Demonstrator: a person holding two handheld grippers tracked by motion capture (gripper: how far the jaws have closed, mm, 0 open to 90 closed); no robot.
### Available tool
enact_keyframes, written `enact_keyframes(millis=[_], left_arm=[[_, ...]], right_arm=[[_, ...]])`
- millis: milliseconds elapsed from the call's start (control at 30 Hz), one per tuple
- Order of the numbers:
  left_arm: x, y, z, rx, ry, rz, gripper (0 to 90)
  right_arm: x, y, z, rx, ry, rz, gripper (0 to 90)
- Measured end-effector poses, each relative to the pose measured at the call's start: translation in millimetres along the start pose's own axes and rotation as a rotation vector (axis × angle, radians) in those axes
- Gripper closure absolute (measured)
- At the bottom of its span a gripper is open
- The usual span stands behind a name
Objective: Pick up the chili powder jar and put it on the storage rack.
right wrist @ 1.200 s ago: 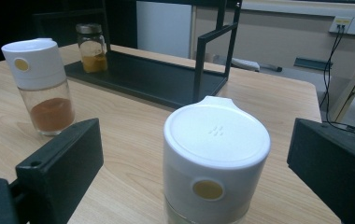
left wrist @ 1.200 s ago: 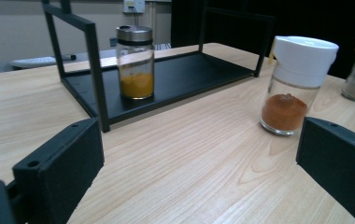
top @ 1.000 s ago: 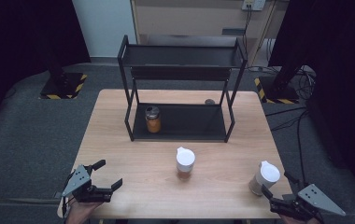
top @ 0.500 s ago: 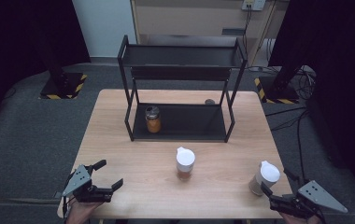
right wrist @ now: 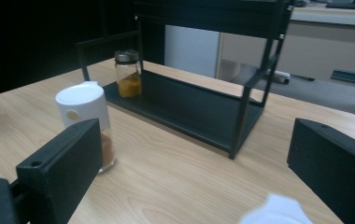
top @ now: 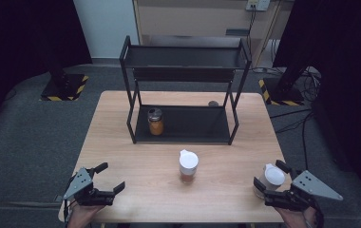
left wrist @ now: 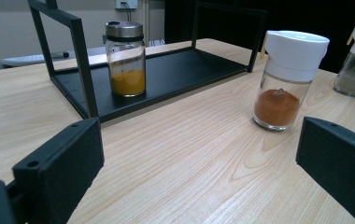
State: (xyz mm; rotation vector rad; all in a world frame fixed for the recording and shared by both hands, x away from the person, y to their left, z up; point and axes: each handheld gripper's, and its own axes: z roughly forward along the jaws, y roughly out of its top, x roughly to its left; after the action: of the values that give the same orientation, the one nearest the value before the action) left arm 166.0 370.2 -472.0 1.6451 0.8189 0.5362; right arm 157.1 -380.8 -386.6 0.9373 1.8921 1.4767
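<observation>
A white-capped jar of pale powder (top: 273, 176) stands near the table's front right corner. My right gripper (top: 269, 175) is open, one jaw on each side of that jar; its white cap (right wrist: 274, 213) shows low between the jaws in the right gripper view. A second white-capped jar with red-orange powder (top: 188, 165) (left wrist: 288, 79) stands mid-table. A metal-lidded jar of yellow powder (top: 155, 121) (left wrist: 125, 59) sits on the bottom shelf of the black rack (top: 238, 57). My left gripper (top: 111, 176) (left wrist: 201, 140) is open over bare wood at the front left, holding nothing.
The wooden table (top: 121, 137) has the two-tier rack at its back half. A small dark object (top: 213, 103) lies behind the rack. Dark stands with yellow-black bases (top: 64, 88) flank the table on the grey floor.
My right gripper has moved forward, so its open jaws now straddle the right jar. The left gripper and the other jars have not moved.
</observation>
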Motion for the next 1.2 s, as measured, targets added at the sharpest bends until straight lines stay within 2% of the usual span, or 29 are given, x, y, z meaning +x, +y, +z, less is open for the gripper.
enact_keyframes(millis=[233, 333, 500, 733, 1200], left_arm=[[0.1, 0.7, 0.6, 0.007, -0.002, 0.001, 0.0], [0.5, 0.8, 0.9, 0.01, -0.003, -0.001, 0.0], [0.4, 0.8, 0.8, 0.011, -0.001, -0.003, 0.0], [0.5, 0.9, 1.1, 0.012, -0.002, -0.003, 0.0], [0.7, 0.9, 1.0, 0.012, -0.003, -0.004, 0.0]], right_arm=[[4.0, 15.3, 22.2, 0.014, 0.062, -0.015, 3.6], [5.0, 20.8, 33.3, 0.018, 0.092, -0.005, 3.6], [9.1, 29.1, 50.9, 0.037, 0.134, -0.023, 3.6], [10.2, 33.3, 73.1, 0.053, 0.194, -0.01, 3.7], [21.2, 40.7, 112.7, 0.07, 0.273, -0.024, 3.8]])
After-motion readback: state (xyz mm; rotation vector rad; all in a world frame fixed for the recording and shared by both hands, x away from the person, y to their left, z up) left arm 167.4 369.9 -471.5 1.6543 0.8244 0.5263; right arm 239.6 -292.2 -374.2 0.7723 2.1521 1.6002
